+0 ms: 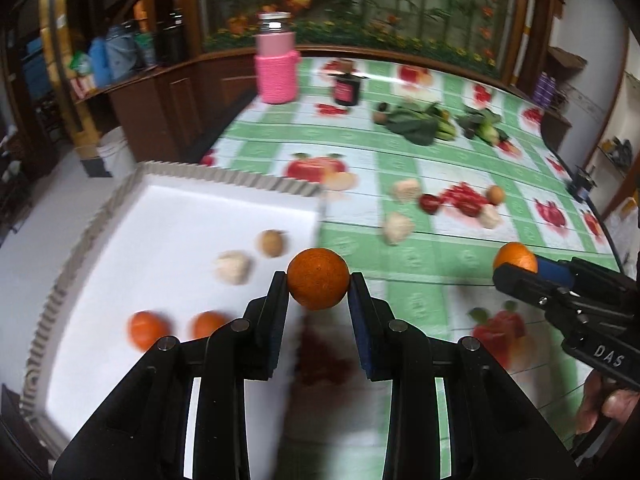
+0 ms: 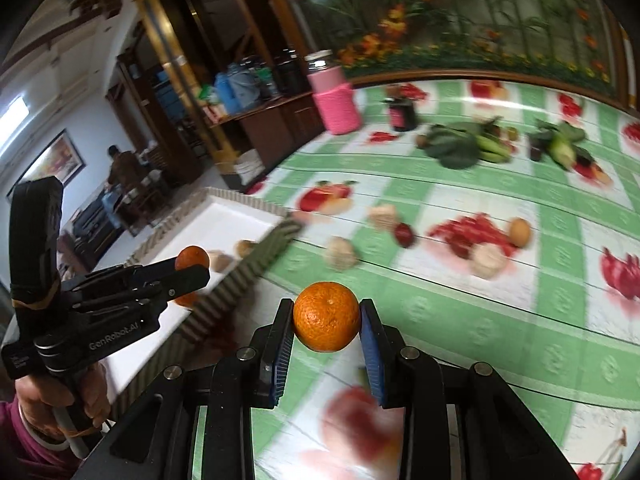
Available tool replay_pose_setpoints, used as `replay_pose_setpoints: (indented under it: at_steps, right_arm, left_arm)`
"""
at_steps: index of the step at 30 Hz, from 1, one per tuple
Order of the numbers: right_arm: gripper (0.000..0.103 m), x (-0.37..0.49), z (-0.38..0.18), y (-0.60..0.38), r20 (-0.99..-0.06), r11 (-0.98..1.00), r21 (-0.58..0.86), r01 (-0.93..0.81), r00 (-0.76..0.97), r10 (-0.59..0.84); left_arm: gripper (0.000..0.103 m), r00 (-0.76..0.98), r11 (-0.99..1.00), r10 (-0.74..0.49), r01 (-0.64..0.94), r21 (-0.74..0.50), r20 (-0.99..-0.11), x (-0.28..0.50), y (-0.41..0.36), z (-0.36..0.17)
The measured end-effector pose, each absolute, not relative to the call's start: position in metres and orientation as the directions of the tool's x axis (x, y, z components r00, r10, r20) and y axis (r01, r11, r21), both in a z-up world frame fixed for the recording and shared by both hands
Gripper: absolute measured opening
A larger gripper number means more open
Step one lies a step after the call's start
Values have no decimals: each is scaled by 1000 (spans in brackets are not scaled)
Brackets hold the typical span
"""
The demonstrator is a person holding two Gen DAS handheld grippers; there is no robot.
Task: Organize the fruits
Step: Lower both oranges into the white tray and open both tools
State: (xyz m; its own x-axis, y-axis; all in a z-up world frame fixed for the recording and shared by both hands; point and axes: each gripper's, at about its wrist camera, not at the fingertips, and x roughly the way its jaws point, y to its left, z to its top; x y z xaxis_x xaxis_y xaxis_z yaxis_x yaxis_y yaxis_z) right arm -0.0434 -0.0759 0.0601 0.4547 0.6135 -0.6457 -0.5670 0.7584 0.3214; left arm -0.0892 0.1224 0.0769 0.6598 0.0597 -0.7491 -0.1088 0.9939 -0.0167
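My left gripper (image 1: 318, 280) is shut on a tangerine (image 1: 318, 278) and holds it above the right edge of the white tray (image 1: 180, 216). In the tray lie two tangerines (image 1: 148, 329), a pale fruit (image 1: 234, 267) and a brown one (image 1: 272, 242). My right gripper (image 2: 326, 312) is shut on another tangerine (image 2: 326, 317) above the tablecloth, to the right of the tray (image 2: 216, 220). It also shows in the left wrist view (image 1: 516, 266). Loose on the cloth lie pale fruits (image 1: 397, 227), a red fruit (image 1: 430, 203) and a brown one (image 1: 496, 194).
A pink-sleeved jar (image 1: 277, 60) and a dark jar (image 1: 347, 89) stand at the far side of the green checked table. Leafy vegetables (image 1: 416, 122) lie beyond the loose fruits. A wooden cabinet (image 1: 160, 96) and a white bucket (image 1: 114, 152) are left of the table.
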Motion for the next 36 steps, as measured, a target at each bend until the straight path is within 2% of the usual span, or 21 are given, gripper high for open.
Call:
replay_pose_setpoints:
  at_steps: [9,21,26,36]
  right_arm:
    - [31,-54,64,-6,-656,685,288,-669,382,650]
    - [31,-56,54,61,-703,609,242,-755,296,647]
    - [31,-46,49,82,-731,611,189,-768,305,610]
    - [31,-33,49,111,-724,563,233,-793,245,644]
  left_arm:
    - [30,655,978,131,-207,-10,-744,-117,177,78]
    - [30,588,953,137,-299,-56,-797,-144,235,55]
    - [30,570,951,117,-301,-75,-814,-148,242,49]
    - [30,552,955,89,-285,-87,-829,-147,240,41]
